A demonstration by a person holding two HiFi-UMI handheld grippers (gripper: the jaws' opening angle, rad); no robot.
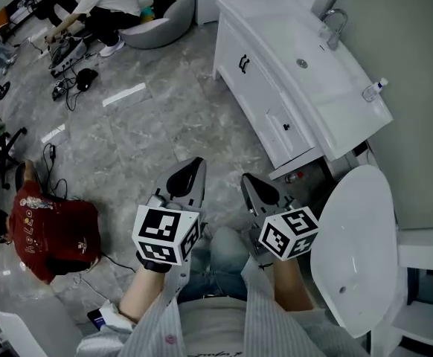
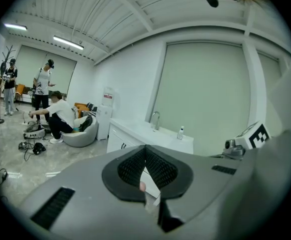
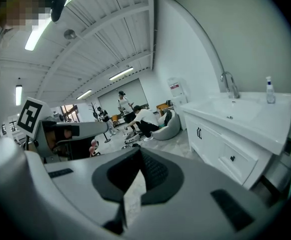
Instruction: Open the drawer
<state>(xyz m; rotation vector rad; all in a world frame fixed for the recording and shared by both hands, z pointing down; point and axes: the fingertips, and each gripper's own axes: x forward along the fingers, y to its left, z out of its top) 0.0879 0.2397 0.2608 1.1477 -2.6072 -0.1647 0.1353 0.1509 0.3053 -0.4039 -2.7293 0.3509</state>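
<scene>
While short of drawer (image 1: 280,121) | L gripper (image 1: 194,163), R gripper (image 1: 248,181) abreast, shut

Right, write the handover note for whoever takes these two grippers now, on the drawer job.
Left gripper: jaws together, nothing in them, held in the air short of the white cabinet.
Right gripper: jaws together, empty, beside the left one.
Drawer: in the cabinet front below the sink, looks fully closed; its dark knob is untouched.
Done: nothing on the drawer yet.
Left: bring a gripper to the knob, open its jaws, close on the knob, pull the drawer out. The right gripper looks the nearer one.
</scene>
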